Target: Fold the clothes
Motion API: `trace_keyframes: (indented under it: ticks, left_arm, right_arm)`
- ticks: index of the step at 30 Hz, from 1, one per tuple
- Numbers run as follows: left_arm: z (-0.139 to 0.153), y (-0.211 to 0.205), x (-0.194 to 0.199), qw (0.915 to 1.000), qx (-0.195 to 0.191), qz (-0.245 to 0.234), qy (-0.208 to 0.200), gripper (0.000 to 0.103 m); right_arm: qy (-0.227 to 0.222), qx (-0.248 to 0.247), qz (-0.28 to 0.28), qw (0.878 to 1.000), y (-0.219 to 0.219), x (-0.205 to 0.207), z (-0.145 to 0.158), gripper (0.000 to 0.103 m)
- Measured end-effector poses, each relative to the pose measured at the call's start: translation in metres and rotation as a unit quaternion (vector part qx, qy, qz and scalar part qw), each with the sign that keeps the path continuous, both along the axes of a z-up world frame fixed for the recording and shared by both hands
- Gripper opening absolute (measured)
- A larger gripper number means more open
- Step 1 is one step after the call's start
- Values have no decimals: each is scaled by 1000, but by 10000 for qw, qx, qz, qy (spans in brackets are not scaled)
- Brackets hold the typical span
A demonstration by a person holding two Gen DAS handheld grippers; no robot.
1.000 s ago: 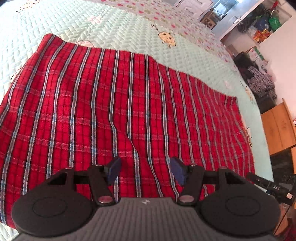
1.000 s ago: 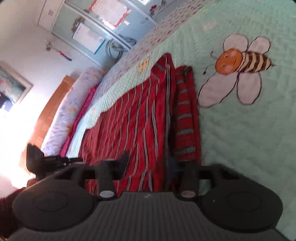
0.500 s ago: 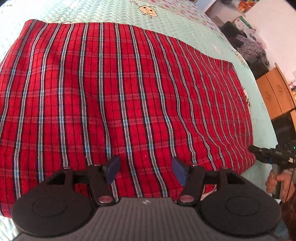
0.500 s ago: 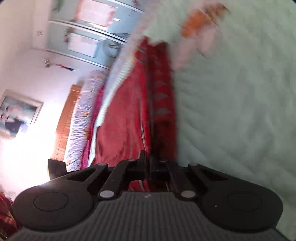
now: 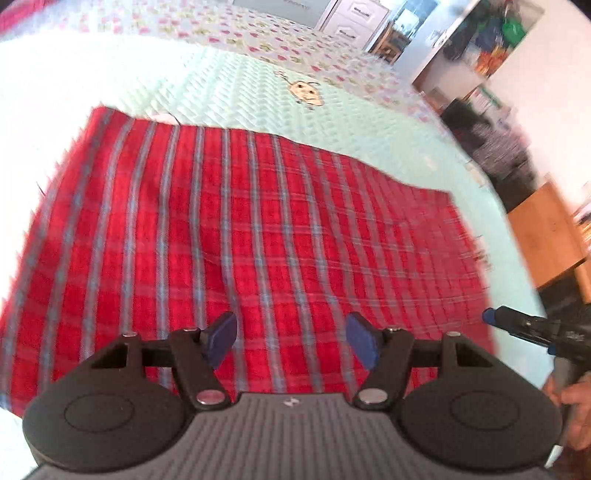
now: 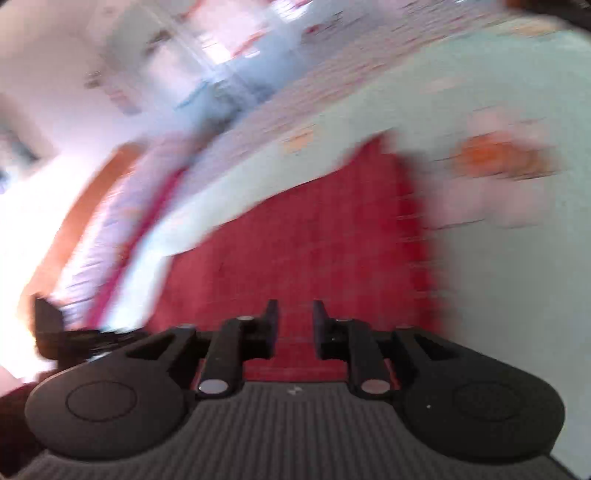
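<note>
Red plaid cloth [image 5: 236, 236] lying flat on the quilted bed [image 5: 258, 92]. Left tongs [image 5: 291, 341] hovering wide open, gripping nothing. Right tongs [image 6: 294, 325] partly open, empty, view blurred. Advising: pinching only the near hem, lifting evenly, matching edges, avoiding wrinkles.

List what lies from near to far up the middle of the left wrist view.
Left gripper, open → red plaid cloth spread flat → mint quilted bedspread with a small cartoon figure → floral-print strip of bedding → white cabinet doors.
</note>
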State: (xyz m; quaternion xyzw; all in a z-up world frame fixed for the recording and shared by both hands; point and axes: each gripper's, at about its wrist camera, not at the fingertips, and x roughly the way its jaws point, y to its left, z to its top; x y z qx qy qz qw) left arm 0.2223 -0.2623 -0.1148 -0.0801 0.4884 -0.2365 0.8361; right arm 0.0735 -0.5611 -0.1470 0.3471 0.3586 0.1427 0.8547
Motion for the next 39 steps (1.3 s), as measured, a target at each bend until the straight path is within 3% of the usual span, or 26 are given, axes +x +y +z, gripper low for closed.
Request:
trace_keyframes:
  ticks: [4,5,6,7,9,10,12,13,14,17,19,21,22,23,24,26,27,28,31,34,36,39]
  left_arm:
    - [-28,18,2,9993,220,33,312,68]
    - [-39,25,1,9987,253,74,431,68]
    - [-45,34,-3,9990,123,83,421,67]
    - [-49,43,-6,9994,-111,86,328,67]
    - [-49,53,-1,9981,-415,181,416,67]
    - [-48,57,2,9972,-518,233,488,67]
    - [-40,59,3,9973,-504,252,473,67]
    - [-34,61,2,9977,-519,257,362,67]
    - [-28,63,0,9979,-534,261,247,67]
    - [-19,81,0,9978,-524,399,83,67]
    - [-28,99,3,9972,-475,535,205,67]
    - [-48,124,7,9933,-753,734,470,65]
    - [-58,136,9,9906,-895,834,605,60]
    - [-68,149,11,9875,-1037,933,739,52]
    - [-73,160,15,9804,-1359,1096,915,51]
    - [-75,170,21,9734,-1620,1170,1121,46]
    - [-72,169,21,9760,-1489,1138,1112,41]
    - [-66,164,21,9793,-1327,1078,1082,41]
    - [-41,152,19,9897,-868,796,814,48]
    - [-5,138,27,9914,-1118,534,414,54]
    - [12,130,38,9902,-1303,474,142,65]
    - [22,99,75,9938,-1008,403,-258,70]
  right_arm:
    - [456,1086,1005,9879,68,49,-42,34]
    - [694,1288,1014,9840,68,49,-60,32]
    - [930,1501,893,9802,64,45,-80,23]
    - [1142,1766,543,9761,51,34,-100,0]
    - [1247,2258,116,9661,26,14,-113,0]
    - [1266,2192,114,9674,21,12,-107,0]
    - [1276,2057,118,9702,10,8,-93,14]
    - [1206,1991,130,9724,8,11,-83,32]
    - [1094,1979,119,9740,7,16,-75,43]
    - [647,2144,68,9746,6,47,-58,47]
    - [513,2176,-6,9747,4,68,-57,50]
    - [489,2265,-169,9726,-2,84,-69,51]
    - [559,2319,-358,9705,-9,87,-82,50]
    - [682,2447,-573,9655,-17,85,-95,25]
    - [805,2573,-787,9597,-24,84,-107,2]
    - [1006,2687,-1127,9513,-37,81,-125,0]
    - [1006,2436,-1097,9584,-36,82,-116,0]
    - [1006,2184,-1067,9648,-34,84,-107,5]
    - [744,1932,-995,9733,-32,103,-82,35]
    - [409,1819,-928,9781,-31,127,-58,39]
    - [202,1775,-925,9795,-31,144,-45,49]
    - [91,1829,-1132,9766,-45,173,-51,53]
